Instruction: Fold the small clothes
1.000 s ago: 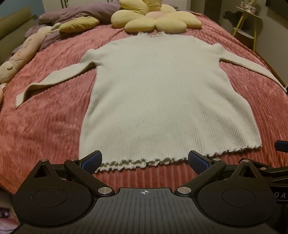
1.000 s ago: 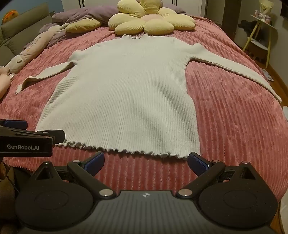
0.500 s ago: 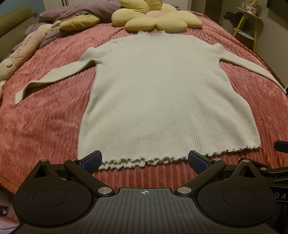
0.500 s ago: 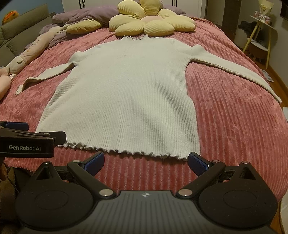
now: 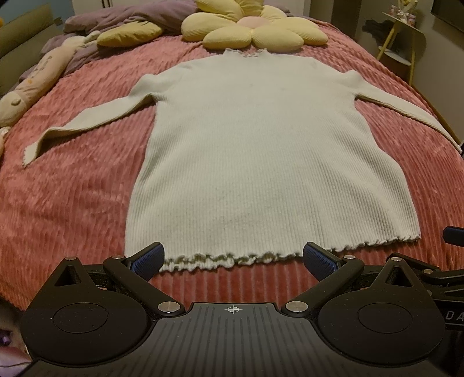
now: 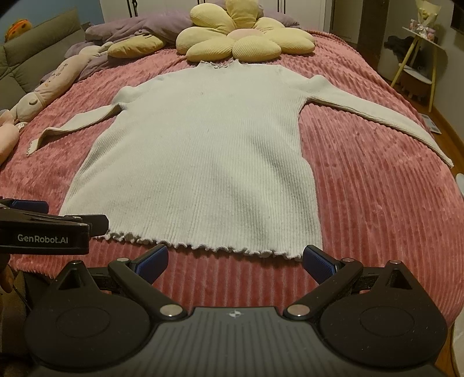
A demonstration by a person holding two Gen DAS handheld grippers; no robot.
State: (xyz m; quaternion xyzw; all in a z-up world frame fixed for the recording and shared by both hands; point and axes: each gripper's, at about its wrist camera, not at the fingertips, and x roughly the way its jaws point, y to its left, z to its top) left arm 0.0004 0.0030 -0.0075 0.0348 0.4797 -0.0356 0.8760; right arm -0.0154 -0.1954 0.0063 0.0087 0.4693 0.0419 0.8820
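My left gripper [image 5: 232, 256] and right gripper [image 6: 235, 258] gape wide, empty, just short of the sweater [image 5: 269, 156] spread flat on the pink ribbed bedspread [image 5: 72, 197]; flower pillow [image 6: 243, 37] beyond its collar.

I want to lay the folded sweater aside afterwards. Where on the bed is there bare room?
Bare pink bedspread lies right of the sweater, below its outstretched right sleeve. A second patch lies left of the body, below the left sleeve. The head end is crowded: flower cushion, purple blanket, plush toy.
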